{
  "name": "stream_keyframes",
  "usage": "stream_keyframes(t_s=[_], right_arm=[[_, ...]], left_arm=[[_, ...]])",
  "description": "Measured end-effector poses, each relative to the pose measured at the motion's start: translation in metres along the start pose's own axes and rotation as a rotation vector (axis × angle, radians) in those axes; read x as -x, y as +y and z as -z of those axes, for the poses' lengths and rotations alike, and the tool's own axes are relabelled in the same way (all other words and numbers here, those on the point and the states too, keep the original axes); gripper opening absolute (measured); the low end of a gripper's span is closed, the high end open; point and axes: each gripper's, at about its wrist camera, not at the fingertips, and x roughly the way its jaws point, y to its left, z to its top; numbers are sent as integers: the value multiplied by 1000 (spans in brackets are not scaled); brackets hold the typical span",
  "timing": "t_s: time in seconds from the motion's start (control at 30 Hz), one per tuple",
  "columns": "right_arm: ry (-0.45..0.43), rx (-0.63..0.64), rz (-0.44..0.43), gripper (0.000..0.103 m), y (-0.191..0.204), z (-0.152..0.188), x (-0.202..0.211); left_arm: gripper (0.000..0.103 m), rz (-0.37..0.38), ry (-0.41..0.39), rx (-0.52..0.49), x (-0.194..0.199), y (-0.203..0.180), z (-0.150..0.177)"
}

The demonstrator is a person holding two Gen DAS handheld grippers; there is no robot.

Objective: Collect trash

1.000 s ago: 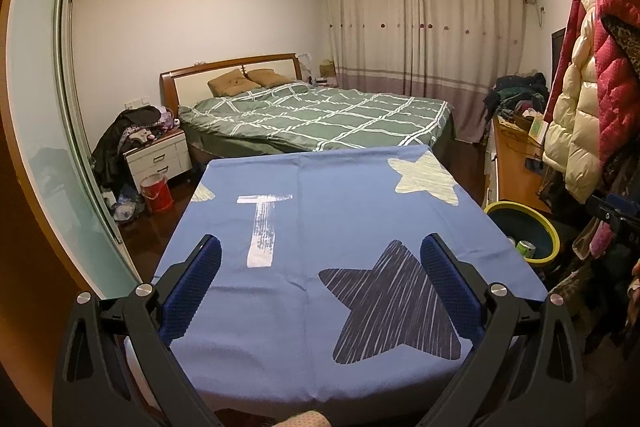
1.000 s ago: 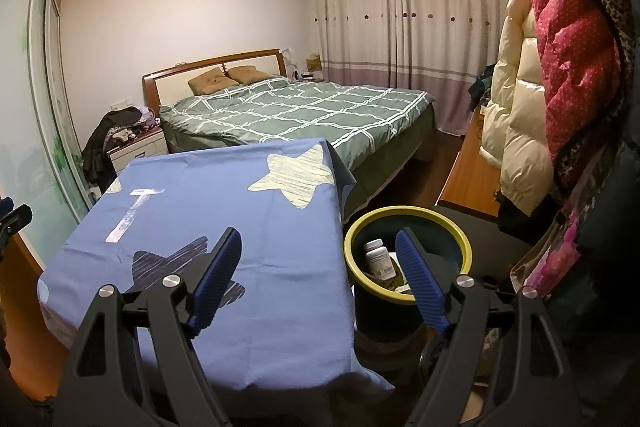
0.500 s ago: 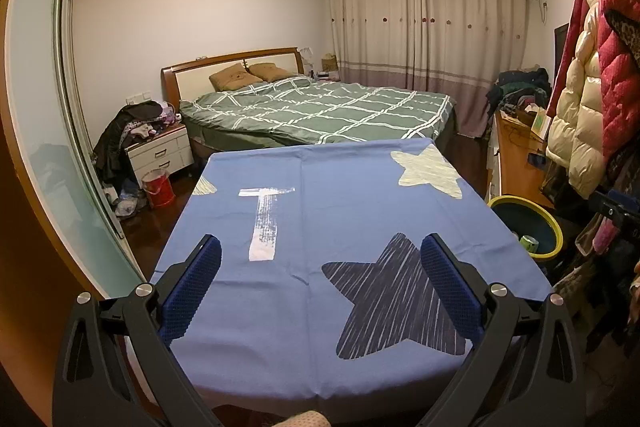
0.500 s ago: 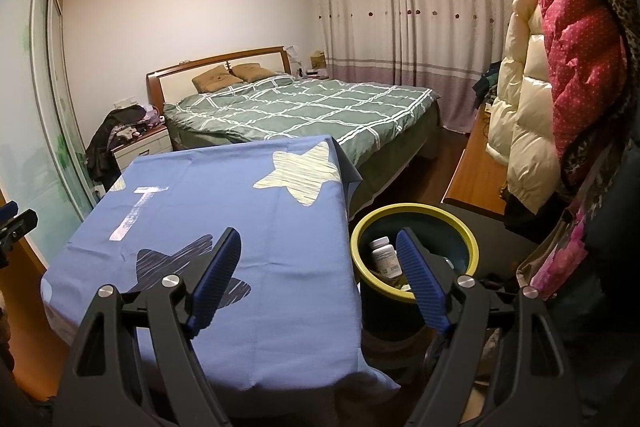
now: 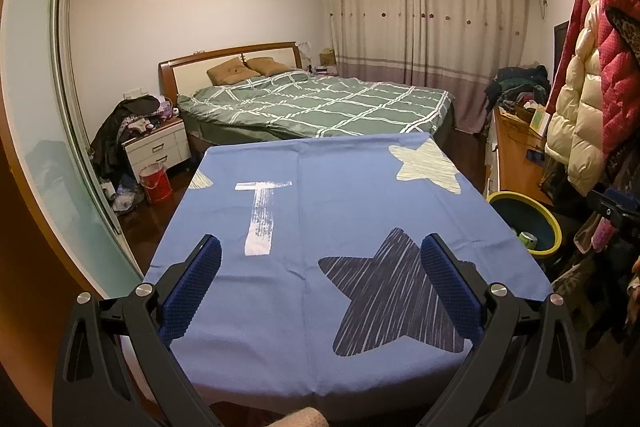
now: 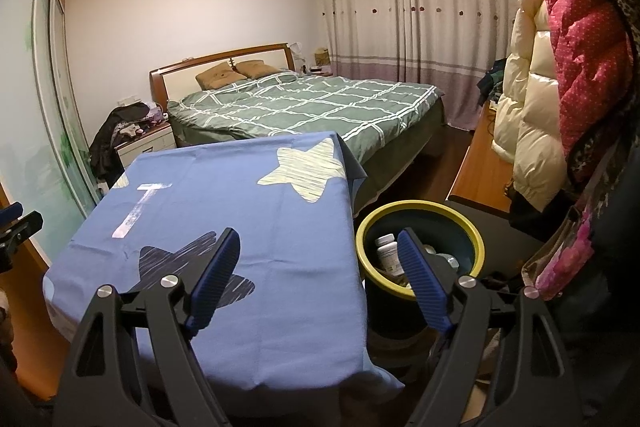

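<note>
Both sets of jaws spread wide, nothing between them. Left gripper (image 5: 320,279) hangs over the near half of the worktop (image 5: 320,211), blue star cloth, no trash visible on it. Bin (image 6: 420,211), yellow rim, sits just right of the worktop; from the right gripper (image 6: 318,269) it lies ahead and right, its right jaw overlapping the rim in view. Trash already in there: white bottle (image 6: 386,253) standing near upright, can (image 5: 527,239) beside the rim. Right hand is clearly nearer the bin. Looks like collection is done or the next piece lies out of view.
</note>
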Motion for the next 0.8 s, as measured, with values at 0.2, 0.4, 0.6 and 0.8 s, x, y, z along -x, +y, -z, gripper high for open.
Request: stream_keyframes(t_s=[0.2, 0.4, 0.6, 0.8], right_arm=[[9, 3, 1, 77, 1, 0, -3], [15, 9, -3, 77, 4, 0, -5], [18, 9, -4, 77, 3, 1, -6], [18, 9, -4, 77, 4, 1, -6]], left_arm=[[98, -7, 21, 2, -5, -2, 1], [98, -2, 20, 1, -5, -5, 1], [98, -3, 20, 0, -5, -6, 1], [98, -1, 20, 0, -5, -6, 2]])
